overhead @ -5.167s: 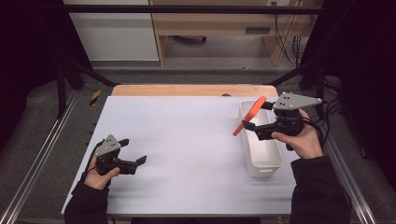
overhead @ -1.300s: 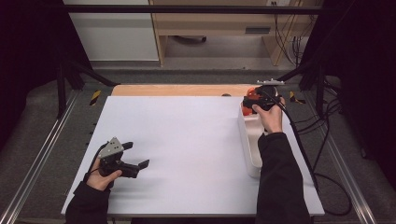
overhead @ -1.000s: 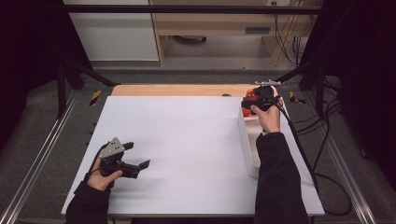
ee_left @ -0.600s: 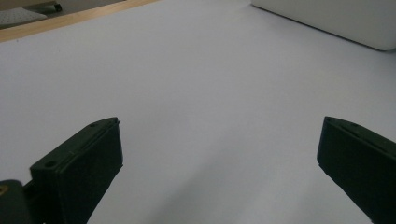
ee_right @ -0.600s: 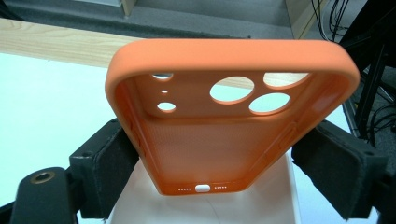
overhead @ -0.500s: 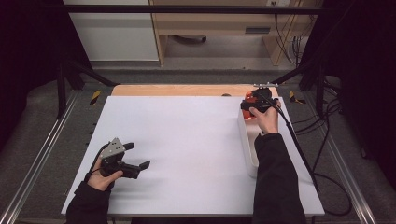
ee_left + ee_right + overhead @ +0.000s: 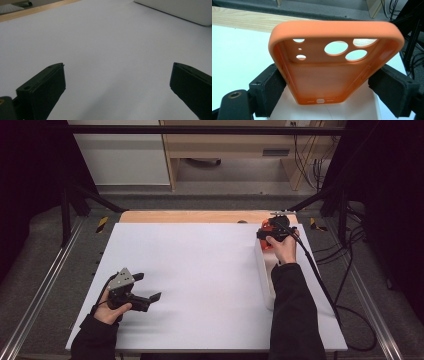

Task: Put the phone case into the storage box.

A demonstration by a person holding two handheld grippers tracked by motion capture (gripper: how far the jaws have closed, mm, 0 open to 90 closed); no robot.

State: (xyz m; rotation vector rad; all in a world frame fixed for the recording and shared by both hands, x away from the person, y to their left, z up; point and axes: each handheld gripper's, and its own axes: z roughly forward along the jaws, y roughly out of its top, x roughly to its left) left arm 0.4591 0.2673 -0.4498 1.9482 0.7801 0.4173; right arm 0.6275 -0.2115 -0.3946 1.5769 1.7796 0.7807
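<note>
The right gripper (image 7: 266, 236) has moved to the far end of the white bin (image 7: 266, 285), its jaws pinching the orange case (image 7: 332, 65) by its long sides, likely for a drop. Well left of the bin, the left gripper (image 7: 142, 287) stays put, jaws spread.

White table (image 7: 200, 270); wooden strip (image 7: 190, 216) along far edge; cabinet (image 7: 120, 155) and cables (image 7: 312, 150) beyond.
</note>
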